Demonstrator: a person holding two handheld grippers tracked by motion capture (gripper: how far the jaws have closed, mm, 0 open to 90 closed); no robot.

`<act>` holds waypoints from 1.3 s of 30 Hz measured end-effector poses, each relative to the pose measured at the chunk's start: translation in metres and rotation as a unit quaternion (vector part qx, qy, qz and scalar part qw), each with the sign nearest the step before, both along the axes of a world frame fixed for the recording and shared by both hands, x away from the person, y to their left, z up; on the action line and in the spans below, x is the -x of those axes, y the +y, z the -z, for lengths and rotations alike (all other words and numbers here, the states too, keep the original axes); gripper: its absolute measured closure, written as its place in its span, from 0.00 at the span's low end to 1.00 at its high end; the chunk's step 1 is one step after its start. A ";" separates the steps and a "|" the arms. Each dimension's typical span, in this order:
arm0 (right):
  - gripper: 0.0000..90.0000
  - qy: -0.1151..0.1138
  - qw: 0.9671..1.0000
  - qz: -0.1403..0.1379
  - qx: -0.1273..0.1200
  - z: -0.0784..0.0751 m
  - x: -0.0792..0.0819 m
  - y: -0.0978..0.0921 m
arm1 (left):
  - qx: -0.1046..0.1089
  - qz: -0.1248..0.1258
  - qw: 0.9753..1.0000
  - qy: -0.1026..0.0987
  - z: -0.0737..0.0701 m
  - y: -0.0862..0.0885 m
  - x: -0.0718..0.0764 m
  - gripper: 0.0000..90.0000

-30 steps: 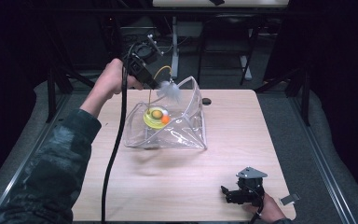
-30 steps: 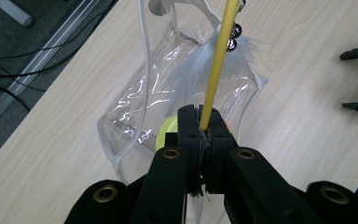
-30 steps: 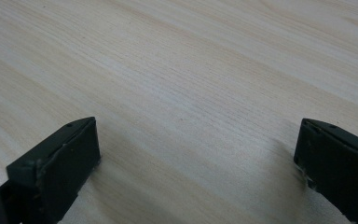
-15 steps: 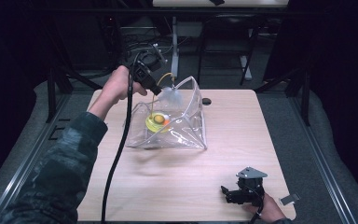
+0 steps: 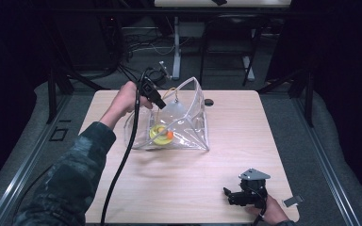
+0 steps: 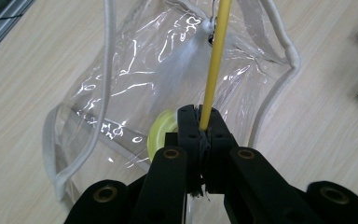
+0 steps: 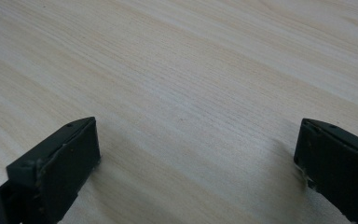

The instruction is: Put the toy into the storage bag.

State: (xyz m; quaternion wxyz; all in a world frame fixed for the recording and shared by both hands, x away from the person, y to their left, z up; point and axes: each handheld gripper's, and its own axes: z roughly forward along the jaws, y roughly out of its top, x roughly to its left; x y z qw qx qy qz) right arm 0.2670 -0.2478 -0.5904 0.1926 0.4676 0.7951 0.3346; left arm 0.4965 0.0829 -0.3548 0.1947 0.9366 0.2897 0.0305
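While left tongs [image 6: 199, 122] pinch yellow stick [image 6: 216, 60] (clear bag [image 5: 188, 123] beneath), right tongs [image 7: 196, 163] agape.

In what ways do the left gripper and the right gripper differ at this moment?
The left gripper is shut on a thin yellow stick; the right gripper is open and holds nothing. The left one is raised over the clear bag at the far side of the table; the right one sits low at the table's near edge. Both have black jaws.
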 end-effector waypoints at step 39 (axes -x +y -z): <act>0.00 -0.001 1.000 -0.001 0.002 0.000 0.000 0.000 | 0.038 -0.051 0.998 -0.017 0.021 0.022 0.011 0.53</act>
